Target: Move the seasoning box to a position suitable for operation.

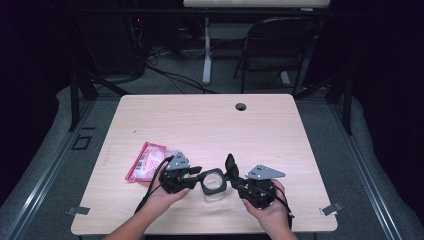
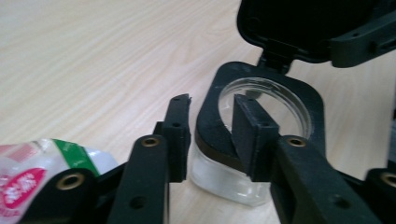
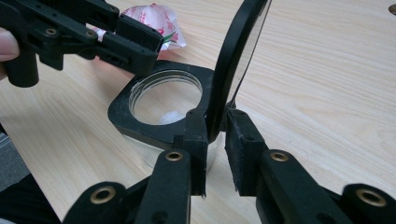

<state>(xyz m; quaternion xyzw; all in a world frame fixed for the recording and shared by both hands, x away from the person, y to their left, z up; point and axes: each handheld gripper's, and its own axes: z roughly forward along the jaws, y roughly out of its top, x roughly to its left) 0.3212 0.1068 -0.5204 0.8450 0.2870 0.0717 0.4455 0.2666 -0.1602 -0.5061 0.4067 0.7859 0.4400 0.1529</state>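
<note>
A: Two grippers meet over one clear jar (image 1: 214,186) near the front edge of the wooden table (image 1: 210,125). Where exactly does the jar stand?

B: Between the two hands, upright, slightly left of the table's centre line. It has a black square collar (image 2: 219,93) round its mouth and a hinged black lid (image 3: 233,56) standing raised on edge at its right side.

A: State of the left gripper (image 1: 192,176)?

B: Its jaws straddle the collar's left wall, one outside, one inside the mouth. In the left gripper view a gap shows beside the outer jaw, so the jaws are parted and not pressing.

A: And the right gripper (image 1: 235,175)?

B: In the right gripper view its jaws sit either side of the lid's lower edge by the hinge, close against it. Whether both pads actually press cannot be told.

A: Other items?

B: One pink-and-white packet (image 1: 147,161) lies flat just left of the left gripper, slightly farther back.
</note>
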